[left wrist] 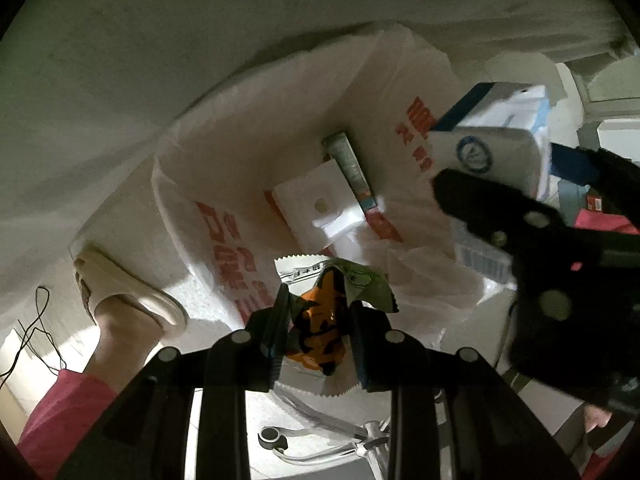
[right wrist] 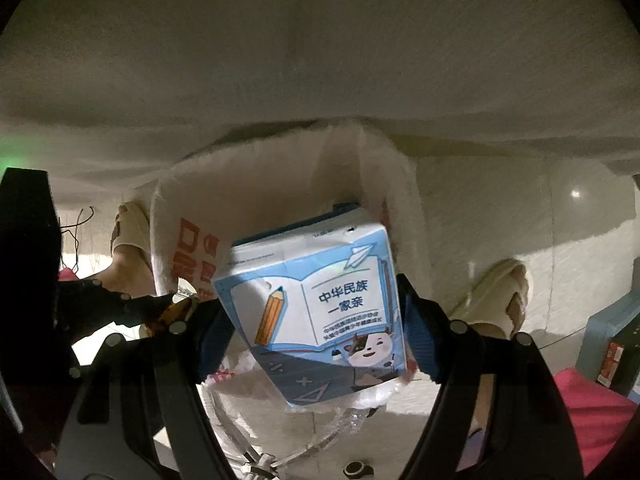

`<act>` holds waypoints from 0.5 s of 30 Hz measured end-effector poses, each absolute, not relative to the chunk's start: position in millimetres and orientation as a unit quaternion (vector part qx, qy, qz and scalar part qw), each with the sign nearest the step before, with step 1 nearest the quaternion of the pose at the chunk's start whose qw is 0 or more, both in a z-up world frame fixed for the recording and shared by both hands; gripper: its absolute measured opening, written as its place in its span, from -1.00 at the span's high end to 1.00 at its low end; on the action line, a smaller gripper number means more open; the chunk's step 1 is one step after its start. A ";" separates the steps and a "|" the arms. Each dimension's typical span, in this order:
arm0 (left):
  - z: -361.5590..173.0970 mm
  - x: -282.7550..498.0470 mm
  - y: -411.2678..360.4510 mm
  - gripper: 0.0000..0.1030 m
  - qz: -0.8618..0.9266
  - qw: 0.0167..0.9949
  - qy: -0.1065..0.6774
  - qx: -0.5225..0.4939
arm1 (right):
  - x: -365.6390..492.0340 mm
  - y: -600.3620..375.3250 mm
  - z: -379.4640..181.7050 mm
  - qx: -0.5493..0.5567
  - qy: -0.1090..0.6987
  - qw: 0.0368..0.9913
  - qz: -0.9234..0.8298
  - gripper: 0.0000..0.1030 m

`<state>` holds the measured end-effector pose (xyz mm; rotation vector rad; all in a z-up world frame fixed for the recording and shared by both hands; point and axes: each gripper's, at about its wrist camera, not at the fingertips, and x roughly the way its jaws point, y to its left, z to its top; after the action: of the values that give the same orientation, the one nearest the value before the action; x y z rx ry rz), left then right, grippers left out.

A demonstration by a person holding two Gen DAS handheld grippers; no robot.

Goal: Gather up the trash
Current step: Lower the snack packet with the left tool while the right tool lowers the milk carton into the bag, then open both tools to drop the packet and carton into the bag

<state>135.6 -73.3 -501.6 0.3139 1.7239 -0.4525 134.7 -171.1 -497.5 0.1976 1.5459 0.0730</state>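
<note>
A white plastic bag (left wrist: 208,208) with red print lies open on the pale floor. Inside it I see a white box (left wrist: 316,208) and a narrow green carton (left wrist: 350,164). My left gripper (left wrist: 318,320) points down over the bag's mouth, shut on a crumpled orange, black and green wrapper (left wrist: 320,332). At the right of that view, the right gripper's dark finger crosses a blue-and-white milk carton (left wrist: 496,136). In the right wrist view my right gripper (right wrist: 316,320) is shut on that milk carton (right wrist: 312,312), held just above the bag (right wrist: 248,192).
A person's feet in cream slippers (left wrist: 128,284) (right wrist: 496,292) stand on either side of the bag, with pink trouser legs (left wrist: 60,412) near the frame edges. Thin black cables (left wrist: 36,332) trail at the left. A metal frame (left wrist: 320,440) runs below the grippers. A grey-blue container (right wrist: 612,340) sits right.
</note>
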 end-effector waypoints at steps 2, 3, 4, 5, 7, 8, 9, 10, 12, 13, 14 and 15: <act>-504.0 136.6 -75.0 0.46 -0.196 0.617 0.750 0.137 | 136.2 -170.7 -504.1 0.096 0.701 0.706 0.031 -0.41; -505.5 138.0 -75.5 0.46 -0.196 0.615 0.752 0.135 | 136.7 -170.6 -507.8 0.100 0.704 0.702 0.030 -0.41; -506.9 138.7 -75.1 0.45 -0.196 0.614 0.753 0.134 | 137.6 -171.3 -512.1 0.105 0.707 0.699 0.029 -0.41; -508.3 139.3 -75.6 0.45 -0.194 0.614 0.753 0.134 | 138.9 -169.7 -517.0 0.110 0.710 0.695 0.029 -0.41; -511.0 140.6 -74.5 0.45 -0.192 0.612 0.756 0.131 | 140.3 -171.4 -522.1 0.117 0.714 0.690 0.029 -0.42; -512.6 141.0 -74.0 0.45 -0.191 0.609 0.759 0.128 | 140.8 -172.2 -523.1 0.120 0.715 0.688 0.031 -0.42; -514.0 141.4 -75.0 0.45 -0.190 0.608 0.760 0.128 | 140.6 -172.7 -524.6 0.121 0.717 0.686 0.032 -0.42; -514.7 141.9 -75.5 0.45 -0.189 0.607 0.761 0.128 | 140.8 -172.7 -526.5 0.123 0.719 0.683 0.034 -0.42; -516.3 142.2 -76.5 0.42 -0.187 0.606 0.763 0.127 | 141.4 -174.8 -529.1 0.131 0.722 0.678 0.041 -0.42; -516.7 142.6 -76.8 0.38 -0.185 0.606 0.763 0.126 | 142.1 -174.0 -529.7 0.135 0.724 0.675 0.044 -0.42; -517.3 143.3 -77.1 0.22 -0.183 0.604 0.765 0.124 | 141.4 -174.3 -532.3 0.138 0.727 0.671 0.046 -0.43; -517.8 143.4 -77.3 0.08 -0.184 0.604 0.766 0.121 | 140.5 -174.4 -533.3 0.140 0.728 0.670 0.046 -0.43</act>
<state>143.4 -77.3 -517.8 0.2806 1.7729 -0.4252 140.5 -174.4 -533.4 0.3149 1.6406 0.1035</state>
